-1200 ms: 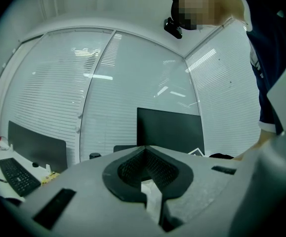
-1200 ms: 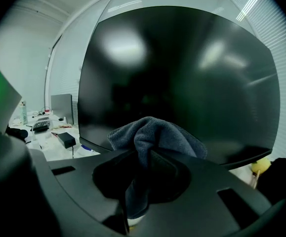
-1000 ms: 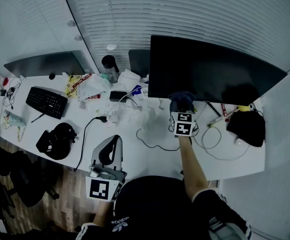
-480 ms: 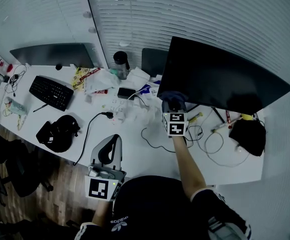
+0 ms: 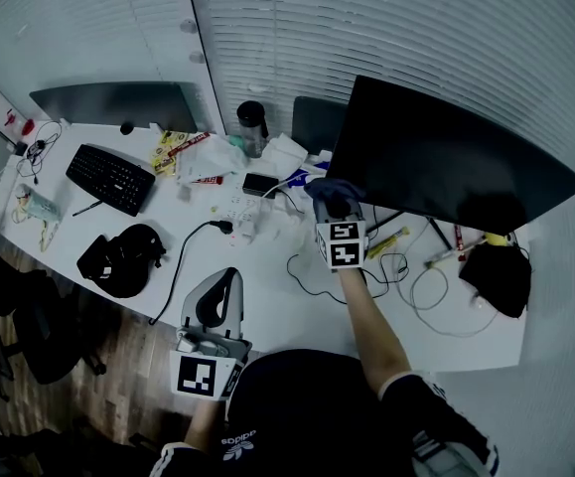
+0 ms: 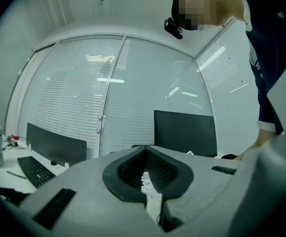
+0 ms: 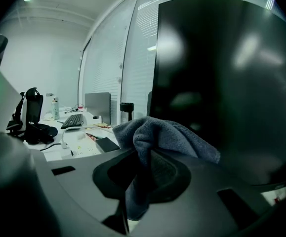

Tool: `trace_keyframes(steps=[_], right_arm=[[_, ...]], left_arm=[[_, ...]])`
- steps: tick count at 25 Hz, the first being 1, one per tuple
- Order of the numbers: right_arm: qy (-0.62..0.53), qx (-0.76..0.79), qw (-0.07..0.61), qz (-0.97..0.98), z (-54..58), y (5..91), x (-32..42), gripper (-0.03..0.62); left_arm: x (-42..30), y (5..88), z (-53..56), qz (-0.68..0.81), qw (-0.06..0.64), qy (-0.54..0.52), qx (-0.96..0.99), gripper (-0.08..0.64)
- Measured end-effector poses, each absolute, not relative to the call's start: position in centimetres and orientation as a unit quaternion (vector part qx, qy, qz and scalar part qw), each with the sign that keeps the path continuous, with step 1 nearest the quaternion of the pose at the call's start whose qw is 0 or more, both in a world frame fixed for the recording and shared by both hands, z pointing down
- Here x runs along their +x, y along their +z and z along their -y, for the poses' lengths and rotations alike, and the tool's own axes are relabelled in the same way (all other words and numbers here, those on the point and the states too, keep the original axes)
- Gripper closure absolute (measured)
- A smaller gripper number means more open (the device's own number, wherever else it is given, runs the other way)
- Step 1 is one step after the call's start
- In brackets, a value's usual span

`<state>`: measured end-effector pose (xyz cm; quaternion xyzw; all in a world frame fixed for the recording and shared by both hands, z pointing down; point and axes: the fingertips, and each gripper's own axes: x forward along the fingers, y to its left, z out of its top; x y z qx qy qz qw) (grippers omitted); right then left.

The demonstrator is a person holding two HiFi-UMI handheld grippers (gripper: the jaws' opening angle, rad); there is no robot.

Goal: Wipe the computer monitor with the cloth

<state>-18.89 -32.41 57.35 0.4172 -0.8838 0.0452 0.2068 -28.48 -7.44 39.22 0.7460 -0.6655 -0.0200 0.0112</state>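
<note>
Our left claw [image 5: 225, 284] hangs closed and empty near the worktop [image 5: 267, 301] edge, where it was a second ago. Our right claw [image 5: 333, 210] pinches the cloth [image 5: 331, 191] by a fold, with the rest bunched loose at the lower left corner of the monitor [image 5: 446, 162]. A second ago it sat further right along the bottom edge. We judge the cloth soft, light and limp, best gripped by a gathered bunch.

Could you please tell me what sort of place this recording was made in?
Probably an office: a long white desk carries a large computer monitor and a keyboard, and slatted blinds cover the glass walls behind it.
</note>
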Motion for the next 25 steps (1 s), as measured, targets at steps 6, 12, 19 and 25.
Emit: trace_keyframes(steps=[6,12,19,25], right_arm=[[0.027,0.430,0.190,0.882,32.7,53.8,-19.1,0.546],[0.004,0.446,0.147,0.883,33.1,47.6,-19.4,0.546],[-0.057,0.450,0.101,0.885,33.3,39.0,-19.7,0.546],[-0.092,0.454,0.056,0.884,33.7,33.0,-19.6,0.546]], left_arm=[[-28.3,39.1,7.5,0.662,0.011,-0.030,0.749,0.555],[-28.5,38.8,7.4,0.659,0.007,-0.036,0.751,0.554],[-28.4,38.6,7.2,0.656,0.001,-0.043,0.753,0.555],[-28.4,38.4,7.1,0.654,0.002,-0.042,0.755,0.555]])
